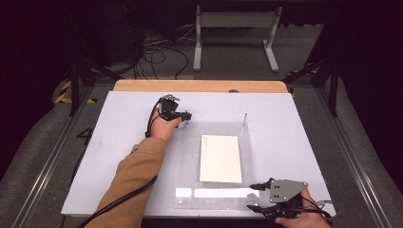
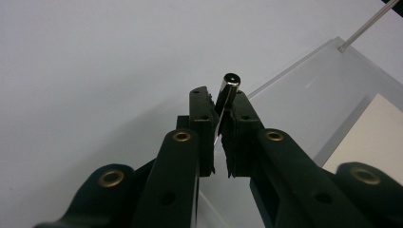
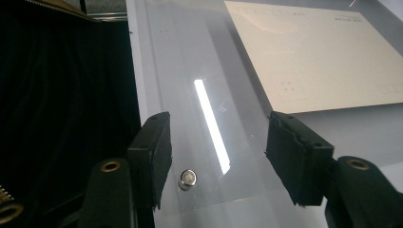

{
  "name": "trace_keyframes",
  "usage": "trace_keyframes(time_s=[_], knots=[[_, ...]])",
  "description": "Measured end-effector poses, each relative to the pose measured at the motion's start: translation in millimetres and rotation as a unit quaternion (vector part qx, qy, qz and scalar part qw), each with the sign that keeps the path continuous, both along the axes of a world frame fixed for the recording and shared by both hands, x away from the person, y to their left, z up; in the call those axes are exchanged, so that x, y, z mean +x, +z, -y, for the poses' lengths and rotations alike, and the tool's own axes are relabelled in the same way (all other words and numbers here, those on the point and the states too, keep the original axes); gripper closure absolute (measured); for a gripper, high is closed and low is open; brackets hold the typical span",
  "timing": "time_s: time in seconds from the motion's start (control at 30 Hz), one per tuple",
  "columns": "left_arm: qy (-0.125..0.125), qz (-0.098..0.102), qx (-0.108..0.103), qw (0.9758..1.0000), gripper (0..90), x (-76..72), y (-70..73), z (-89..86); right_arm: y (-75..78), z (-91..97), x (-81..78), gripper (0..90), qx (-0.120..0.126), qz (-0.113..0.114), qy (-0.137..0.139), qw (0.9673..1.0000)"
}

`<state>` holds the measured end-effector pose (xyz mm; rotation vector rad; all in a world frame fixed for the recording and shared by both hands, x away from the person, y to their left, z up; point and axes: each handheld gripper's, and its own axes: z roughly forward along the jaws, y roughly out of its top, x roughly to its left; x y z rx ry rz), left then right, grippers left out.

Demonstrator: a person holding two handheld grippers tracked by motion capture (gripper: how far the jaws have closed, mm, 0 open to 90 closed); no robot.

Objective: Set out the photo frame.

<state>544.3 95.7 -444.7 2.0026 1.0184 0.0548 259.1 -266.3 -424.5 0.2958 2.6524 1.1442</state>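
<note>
A clear acrylic plate (image 1: 187, 156) lies on the white table with a cream paper sheet (image 1: 220, 157) on it. At the plate's far left corner my left gripper (image 1: 187, 115) is shut on a thin metal pin (image 2: 227, 92), which sticks out past the fingertips. A second metal pin (image 1: 244, 118) stands upright at the far right corner. My right gripper (image 1: 253, 196) stands open at the plate's near right corner. In the right gripper view a short metal stud (image 3: 187, 179) stands in the plate between the jaws, close to the left pad (image 3: 154, 152), untouched.
A wooden strip (image 1: 199, 85) runs along the table's far edge. Beyond it, a white frame stand (image 1: 235, 28) and loose cables (image 1: 157, 52) are on the floor. The table's near edge (image 3: 135, 95) drops off just beside the right gripper.
</note>
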Motion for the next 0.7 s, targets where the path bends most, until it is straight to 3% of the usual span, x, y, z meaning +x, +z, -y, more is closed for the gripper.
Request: trace_keyframes(time_s=[0.4, 0.7], knots=[[-0.003, -0.003, 0.000, 1.0000, 83.1, 1.5, -0.7, -0.1, 2.1, 1.0, -9.5, 38.1, 0.002, 0.005, 0.015, 0.9999], [-0.002, -0.006, -0.005, 1.0000, 82.8, 1.7, -1.3, 0.2, -4.6, -0.6, -14.2, 36.8, -0.038, 0.022, 0.018, 0.9989]])
